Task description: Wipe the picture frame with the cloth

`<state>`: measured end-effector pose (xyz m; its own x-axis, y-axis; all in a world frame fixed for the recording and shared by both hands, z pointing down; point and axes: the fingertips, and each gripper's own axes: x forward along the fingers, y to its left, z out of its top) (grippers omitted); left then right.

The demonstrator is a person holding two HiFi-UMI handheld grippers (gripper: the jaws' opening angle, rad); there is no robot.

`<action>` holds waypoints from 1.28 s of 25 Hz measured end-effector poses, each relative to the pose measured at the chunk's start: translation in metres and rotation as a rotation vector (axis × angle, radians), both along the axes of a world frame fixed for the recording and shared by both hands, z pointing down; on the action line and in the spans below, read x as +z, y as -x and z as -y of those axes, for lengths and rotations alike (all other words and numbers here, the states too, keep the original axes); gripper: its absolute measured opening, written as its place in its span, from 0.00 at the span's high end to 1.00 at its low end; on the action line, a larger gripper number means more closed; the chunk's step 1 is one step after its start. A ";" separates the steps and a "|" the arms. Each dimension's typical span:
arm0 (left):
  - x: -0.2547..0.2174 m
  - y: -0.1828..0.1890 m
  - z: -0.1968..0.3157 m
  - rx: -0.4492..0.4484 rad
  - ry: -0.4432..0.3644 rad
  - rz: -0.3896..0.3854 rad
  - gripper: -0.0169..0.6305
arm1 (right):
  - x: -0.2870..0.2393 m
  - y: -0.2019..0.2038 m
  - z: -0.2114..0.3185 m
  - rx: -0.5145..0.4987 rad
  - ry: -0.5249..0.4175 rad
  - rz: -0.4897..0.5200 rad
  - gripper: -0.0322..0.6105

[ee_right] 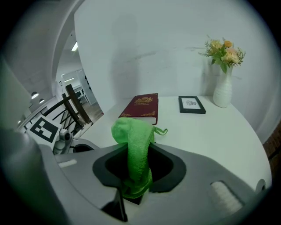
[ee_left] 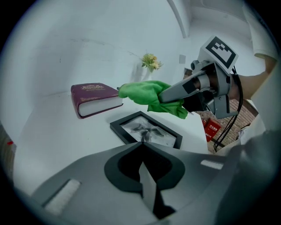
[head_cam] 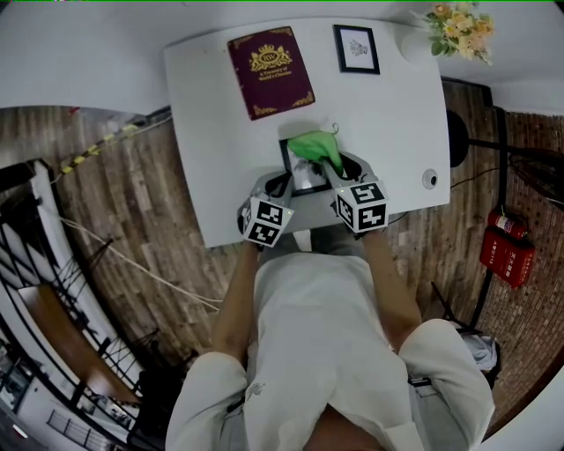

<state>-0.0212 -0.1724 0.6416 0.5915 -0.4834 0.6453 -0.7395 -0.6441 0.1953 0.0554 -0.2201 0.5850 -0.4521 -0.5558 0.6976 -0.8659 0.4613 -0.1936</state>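
A black picture frame (head_cam: pixel 306 177) lies near the front edge of the white table (head_cam: pixel 388 114). My left gripper (head_cam: pixel 279 184) is at the frame's near left corner. In the left gripper view its jaws meet at that corner of the frame (ee_left: pixel 147 129), shut on it. My right gripper (head_cam: pixel 340 167) is shut on a green cloth (head_cam: pixel 315 144), which bunches over the frame's far edge. In the right gripper view the cloth (ee_right: pixel 134 145) stands up out of the closed jaws. The left gripper view shows the cloth (ee_left: pixel 147 94) hanging just above the frame.
A maroon book (head_cam: pixel 270 70) lies at the back of the table, with a small framed picture (head_cam: pixel 356 48) to its right. A white vase of flowers (head_cam: pixel 460 26) stands at the back right corner. Wood floor surrounds the table, and a red extinguisher (head_cam: pixel 507 251) is at right.
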 end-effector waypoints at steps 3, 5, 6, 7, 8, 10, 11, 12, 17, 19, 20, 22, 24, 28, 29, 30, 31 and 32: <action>0.000 0.002 -0.001 0.014 -0.002 0.009 0.94 | 0.006 0.014 -0.002 -0.037 0.013 0.002 0.79; 0.000 0.002 -0.002 0.016 -0.003 0.010 0.94 | 0.011 0.024 -0.003 -0.058 0.023 0.006 0.79; 0.000 0.002 -0.002 0.017 -0.004 0.013 0.94 | 0.013 0.030 -0.003 -0.069 0.029 0.010 0.79; 0.001 0.003 -0.002 0.016 -0.006 0.016 0.94 | 0.015 0.036 -0.004 -0.082 0.034 0.015 0.79; 0.001 0.003 -0.002 0.015 -0.006 0.016 0.94 | 0.017 0.043 -0.005 -0.096 0.039 0.019 0.79; 0.000 0.002 -0.002 0.011 -0.004 0.009 0.94 | 0.022 0.056 -0.007 -0.124 0.050 0.025 0.79; 0.000 0.001 -0.002 0.009 -0.002 0.004 0.94 | 0.025 0.062 -0.009 -0.137 0.057 0.028 0.79; 0.000 0.001 -0.002 0.006 -0.002 0.001 0.94 | 0.028 0.067 -0.011 -0.149 0.064 0.030 0.80; -0.001 0.002 -0.002 0.003 -0.010 0.001 0.94 | 0.044 0.085 -0.019 -0.182 0.107 0.041 0.79; 0.000 0.002 -0.002 0.004 -0.011 0.004 0.94 | 0.050 0.089 -0.020 -0.185 0.122 0.048 0.79; 0.000 0.002 -0.002 0.003 -0.010 0.002 0.94 | 0.052 0.090 -0.020 -0.185 0.127 0.053 0.80; 0.000 0.002 -0.002 -0.001 -0.004 -0.004 0.94 | 0.054 0.092 -0.020 -0.187 0.136 0.063 0.80; -0.001 0.003 -0.002 -0.002 0.000 -0.003 0.94 | 0.054 0.092 -0.020 -0.192 0.141 0.069 0.80; 0.001 0.004 -0.001 0.006 -0.008 0.021 0.94 | 0.056 0.086 -0.019 -0.164 0.136 0.077 0.80; 0.001 0.003 -0.001 0.005 -0.009 0.015 0.94 | 0.057 0.083 -0.020 -0.155 0.134 0.071 0.80; 0.001 0.003 -0.001 0.001 -0.005 0.005 0.94 | 0.058 0.079 -0.020 -0.148 0.133 0.061 0.80; 0.000 0.003 -0.002 -0.004 -0.001 -0.006 0.94 | 0.059 0.075 -0.022 -0.146 0.131 0.046 0.80; 0.000 0.003 -0.002 -0.009 0.003 -0.015 0.94 | 0.060 0.071 -0.023 -0.145 0.130 0.033 0.80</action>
